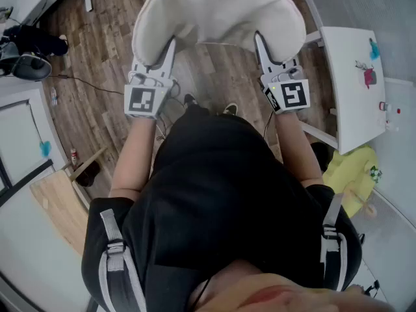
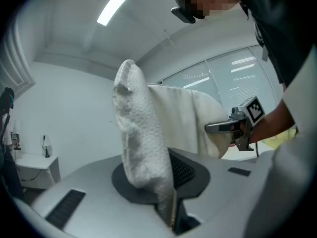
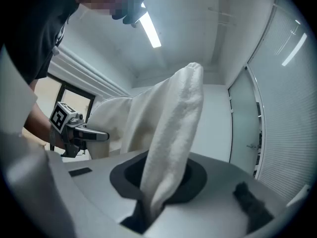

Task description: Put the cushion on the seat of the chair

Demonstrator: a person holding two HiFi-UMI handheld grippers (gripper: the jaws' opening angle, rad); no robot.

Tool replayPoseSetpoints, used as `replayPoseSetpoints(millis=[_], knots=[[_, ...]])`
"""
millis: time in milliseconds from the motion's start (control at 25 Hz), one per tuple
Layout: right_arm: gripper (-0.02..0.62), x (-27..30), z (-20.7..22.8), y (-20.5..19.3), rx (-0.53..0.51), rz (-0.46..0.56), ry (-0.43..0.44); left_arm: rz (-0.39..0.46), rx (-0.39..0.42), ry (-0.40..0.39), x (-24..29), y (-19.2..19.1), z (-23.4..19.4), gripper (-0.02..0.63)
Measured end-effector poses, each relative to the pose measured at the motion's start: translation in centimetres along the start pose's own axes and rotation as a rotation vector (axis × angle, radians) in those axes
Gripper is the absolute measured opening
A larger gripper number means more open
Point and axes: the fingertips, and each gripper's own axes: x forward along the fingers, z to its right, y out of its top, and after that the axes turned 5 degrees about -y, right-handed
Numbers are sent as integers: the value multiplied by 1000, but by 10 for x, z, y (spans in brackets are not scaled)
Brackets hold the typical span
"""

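A white, textured cushion (image 1: 218, 12) hangs in front of me over the wood floor, held by its near edge at both sides. My left gripper (image 1: 169, 52) is shut on the cushion's left edge, where the fabric (image 2: 141, 148) stands pinched between its jaws. My right gripper (image 1: 260, 46) is shut on the right edge, with the cloth (image 3: 171, 133) rising out of its jaws. Each gripper view also shows the other gripper: the right one (image 2: 224, 127) and the left one (image 3: 93, 134), both clamped on the cushion. No chair seat is clearly in view.
A white table (image 1: 351, 90) with small items stands at the right, with a yellow object (image 1: 351, 174) near it. A wooden board (image 1: 58, 203) lies at the lower left and dark gear (image 1: 29, 51) at the upper left. The person's shoes (image 1: 190, 101) are below the cushion.
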Motion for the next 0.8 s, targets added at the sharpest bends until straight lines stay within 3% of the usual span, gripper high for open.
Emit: replayPoseSetpoints(millis=[800], knots=[[55, 22, -13, 2, 17, -20, 13, -3, -27, -9, -5, -12, -27, 57]])
